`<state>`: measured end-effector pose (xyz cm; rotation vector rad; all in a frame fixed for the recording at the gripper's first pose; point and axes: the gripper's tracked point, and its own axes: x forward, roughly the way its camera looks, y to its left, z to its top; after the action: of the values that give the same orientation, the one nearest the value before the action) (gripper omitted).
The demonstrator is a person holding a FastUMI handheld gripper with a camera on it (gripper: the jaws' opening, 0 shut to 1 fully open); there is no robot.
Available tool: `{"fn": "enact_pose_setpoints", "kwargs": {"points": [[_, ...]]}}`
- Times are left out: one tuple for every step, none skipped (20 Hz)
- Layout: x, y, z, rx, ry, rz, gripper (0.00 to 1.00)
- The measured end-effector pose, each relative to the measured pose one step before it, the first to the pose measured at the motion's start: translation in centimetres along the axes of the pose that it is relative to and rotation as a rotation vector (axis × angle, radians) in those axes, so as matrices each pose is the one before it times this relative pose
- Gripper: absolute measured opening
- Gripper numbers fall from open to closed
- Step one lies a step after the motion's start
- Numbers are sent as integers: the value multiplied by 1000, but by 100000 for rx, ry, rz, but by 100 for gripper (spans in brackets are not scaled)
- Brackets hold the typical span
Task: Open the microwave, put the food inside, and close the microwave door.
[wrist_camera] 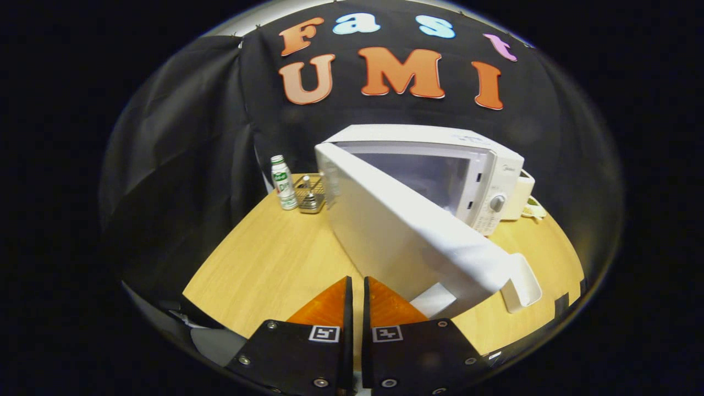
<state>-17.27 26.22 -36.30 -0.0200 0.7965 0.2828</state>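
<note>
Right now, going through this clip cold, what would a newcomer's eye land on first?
The white microwave on the wooden table, its door swung wide open toward the camera, handle end nearest, just ahead and right of the fingers. The gripper sits low before it, fingers nearly together with nothing between them. Left of the door stands a small white bottle with a green label beside a metal rack.

Just ahead of the nearly closed gripper [356, 286] swings the microwave's open door [418, 242], with a bottle [283, 183] beyond-left on the table [269, 264].
</note>
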Motion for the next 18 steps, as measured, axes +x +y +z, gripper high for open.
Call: {"fn": "enact_pose_setpoints", "kwargs": {"points": [[884,-1519,230,215,248,-2306,7],[1021,-1654,468,301,423,-2291,7],[481,-1365,384,478,-129,-2246,7],[1049,-1411,871,764,-1385,-2141,7],[1160,-1422,645,695,-647,-2105,7],[1054,-1262,581,827,-28,-2012,7],[979,-1125,396,605,282,-1718,7],[1057,-1037,525,852,223,-1703,7],[1196,-865,601,668,278,-1548,7],[1074,-786,465,521,378,-1406,7],[903,-612,482,555,-400,-1322,7],[919,-543,654,189,-596,-991,7],[1116,-746,700,129,-789,-811,7],[779,-498,388,-372,-135,-1057,7],[668,-971,-732,231,3914,-3213,7],[410,194,-1035,2744,4151,1595,8],[-145,567,-269,957,309,1787,9],[145,-3,238,674,-1798,1533,9]]}}
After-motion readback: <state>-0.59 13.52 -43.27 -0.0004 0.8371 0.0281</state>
